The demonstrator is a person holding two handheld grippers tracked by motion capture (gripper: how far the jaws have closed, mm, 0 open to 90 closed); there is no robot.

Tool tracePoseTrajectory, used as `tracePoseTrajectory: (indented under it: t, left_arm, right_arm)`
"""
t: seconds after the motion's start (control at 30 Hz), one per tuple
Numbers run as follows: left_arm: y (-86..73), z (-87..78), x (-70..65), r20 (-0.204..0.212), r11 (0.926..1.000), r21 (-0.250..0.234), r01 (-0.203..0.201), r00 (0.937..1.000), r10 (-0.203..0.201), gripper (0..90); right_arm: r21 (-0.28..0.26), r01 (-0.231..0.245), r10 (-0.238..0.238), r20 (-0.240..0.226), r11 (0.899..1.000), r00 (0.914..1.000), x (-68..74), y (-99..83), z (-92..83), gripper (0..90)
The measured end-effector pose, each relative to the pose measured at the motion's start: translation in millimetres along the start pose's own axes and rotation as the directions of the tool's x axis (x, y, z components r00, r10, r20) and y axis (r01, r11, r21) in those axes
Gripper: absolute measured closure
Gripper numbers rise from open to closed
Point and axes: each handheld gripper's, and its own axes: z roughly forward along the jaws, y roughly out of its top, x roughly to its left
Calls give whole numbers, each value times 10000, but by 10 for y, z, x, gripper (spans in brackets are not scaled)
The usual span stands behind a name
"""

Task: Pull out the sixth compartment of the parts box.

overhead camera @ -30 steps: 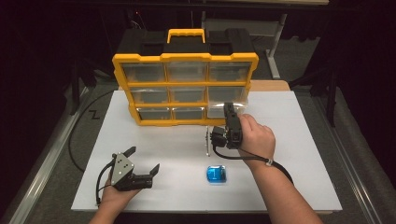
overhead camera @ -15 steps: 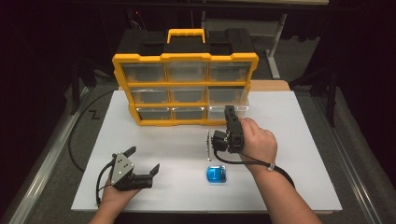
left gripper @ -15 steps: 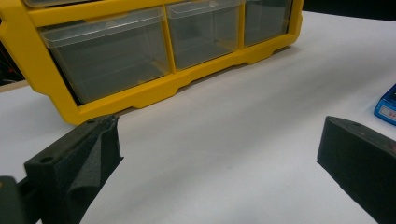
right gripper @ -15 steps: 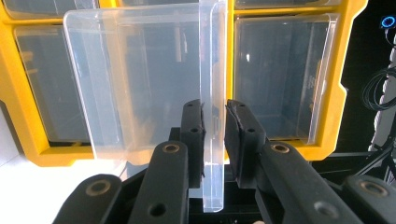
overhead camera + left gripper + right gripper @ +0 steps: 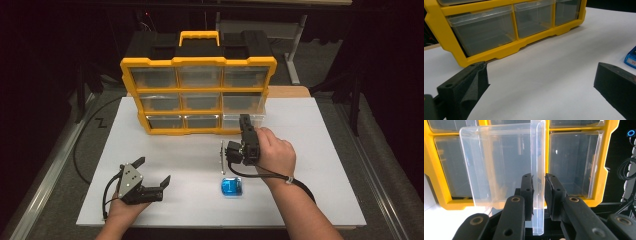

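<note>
The right hand-held gripper [image 5: 539, 187] is pinching a clear plastic drawer [image 5: 499, 162] by its flat front lip, its two black jaws pressing against either face of that thin, glossy panel. In the right gripper view the drawer is showing as a see-through, box-shaped bin with rounded corners, hanging in front of the yellow organizer [image 5: 434, 170]. In the high view the drawer [image 5: 222, 157] is appearing edge-on, lifted off the white table [image 5: 320, 150], near the organizer's [image 5: 197, 62] lower right slot and just above a small blue device [image 5: 231, 187] that is lying flat on the table. The organizer is standing upright, a hard yellow plastic frame with a black top, a yellow carry handle and three rows of translucent drawers. The right hand [image 5: 272, 152] is wrapping around its gripper [image 5: 231, 152] from the side, wrist turned so the jaws are pointing left across the table. The left hand-held gripper [image 5: 152, 172] is resting low near the table's front left, its foam-padded, wedge-shaped jaws spread wide with nothing between them and pointing toward the organizer; the left hand [image 5: 122, 207] is cupping it from behind.
</note>
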Motion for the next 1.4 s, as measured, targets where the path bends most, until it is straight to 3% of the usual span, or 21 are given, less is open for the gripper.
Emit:
tracePoseTrajectory:
  t: [0.03, 0.13, 0.6, 1.4]
  left_arm:
    - [1, -1, 0, 9, 10000, -35, 34, 10000, -34, 4]
    - [1, 0, 0, 17, 10000, -32, 43, 10000, -43, 4]
    - [-1, 8, 1, 43, 10000, 25, 57, 10000, -57, 4]
    - [-1, 1, -4, 77, 10000, -20, 78, 9999, -77, 4]
  right_arm:
    - [65, -204, 205, -49, 9998, 9998, 14, -7, -6, 799]
    - [78, -210, 211, -74, 9997, 9998, 14, -19, -18, 799]
    - [6, -4, 4, -105, 10000, 9999, -2, -7, -20, 800]
    - [-13, -82, 82, 14, 10000, 10000, 9, 14, 13, 800]
